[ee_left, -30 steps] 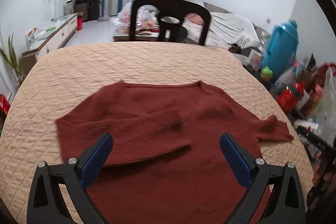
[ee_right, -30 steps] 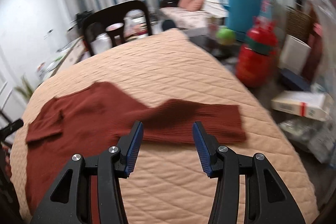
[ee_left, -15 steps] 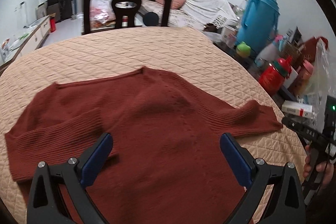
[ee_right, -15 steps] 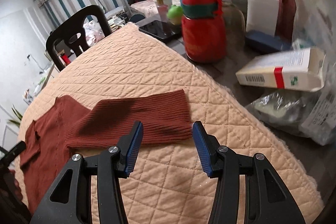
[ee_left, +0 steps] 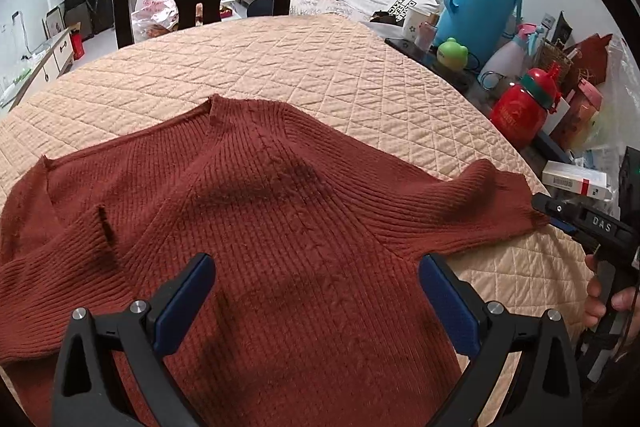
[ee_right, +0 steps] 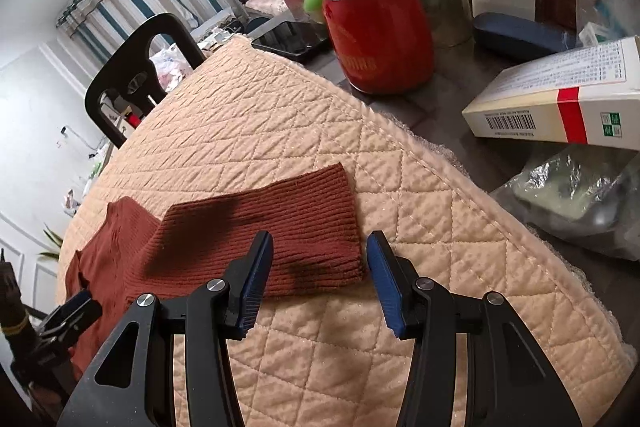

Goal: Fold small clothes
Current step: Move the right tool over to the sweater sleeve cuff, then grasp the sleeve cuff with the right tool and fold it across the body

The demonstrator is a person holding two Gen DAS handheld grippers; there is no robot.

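A rust-red knit sweater (ee_left: 280, 219) lies flat on the quilted beige surface (ee_left: 280, 67), filling the lower centre of the left wrist view, one sleeve (ee_right: 280, 227) stretched toward the right edge. The left gripper (ee_left: 316, 291) hovers over the sweater body, its jaws spread wide and grasping nothing. In the right wrist view the right gripper (ee_right: 320, 275) sits at the lower centre with its jaws released on either side of the sleeve cuff; whether the pads touch the knit is hard to tell. A red bottle (ee_right: 376, 27) and a box (ee_right: 560, 99) stand at the upper right.
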